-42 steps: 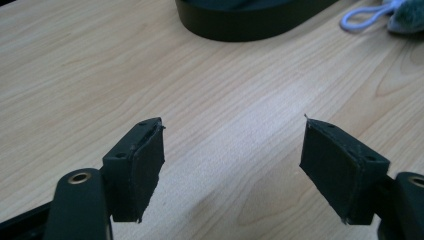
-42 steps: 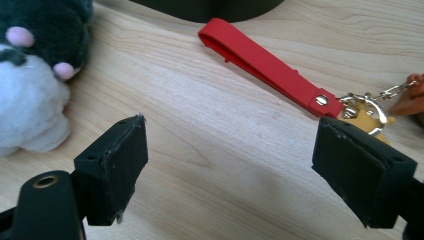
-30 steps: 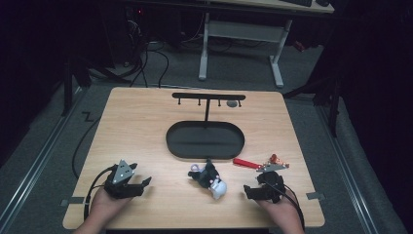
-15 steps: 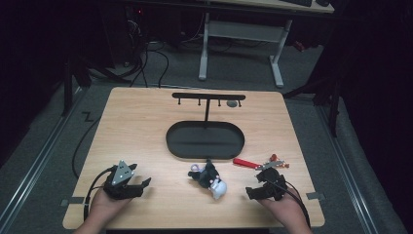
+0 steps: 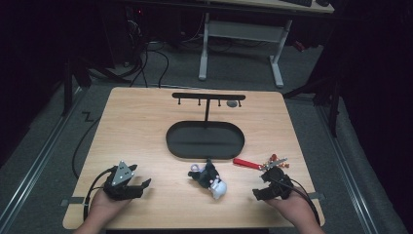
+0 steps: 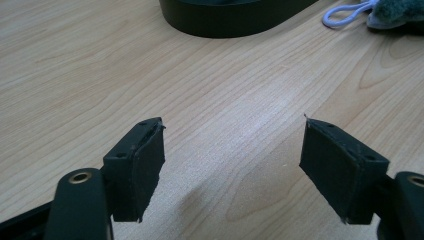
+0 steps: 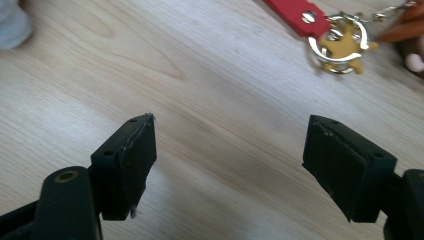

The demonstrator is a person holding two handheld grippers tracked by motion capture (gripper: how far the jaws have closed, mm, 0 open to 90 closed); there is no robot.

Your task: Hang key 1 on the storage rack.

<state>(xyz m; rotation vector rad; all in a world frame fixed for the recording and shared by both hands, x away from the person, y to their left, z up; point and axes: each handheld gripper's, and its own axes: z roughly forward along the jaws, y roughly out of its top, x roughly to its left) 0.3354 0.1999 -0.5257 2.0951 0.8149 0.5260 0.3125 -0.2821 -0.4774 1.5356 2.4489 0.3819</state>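
The light wooden tabletop (image 5: 146,126) has rounded corners, and most of its left half lies bare, with plenty of free surface between the person's near edge and the black oval tray (image 5: 205,140) in the middle. A thin black post rises from behind the tray and carries a crossbar with small hooks (image 5: 208,96); a small grey object sits by its right end. The tray is smooth and dark with a low raised rim.

Near the front centre lies a soft plush keychain toy (image 5: 210,178), dark and fuzzy with a white part and a pale cord loop. To its right is a keychain with a flat red strap (image 7: 295,11), a shiny metal ring and a gold charm (image 7: 341,44), close to the right edge of the tabletop.

The left hand-held gripper (image 5: 127,181) rests by the front left corner, its jaws spread wide over bare wood grain, pinching nothing and well apart from the toy. The right hand-held gripper (image 5: 269,184) sits near the front right, just short of the red keychain; its jaws have just been closing a little, yet they stand wide apart with only bare wood between them. Its rubbery black pads (image 7: 135,165) look flat and square-edged.
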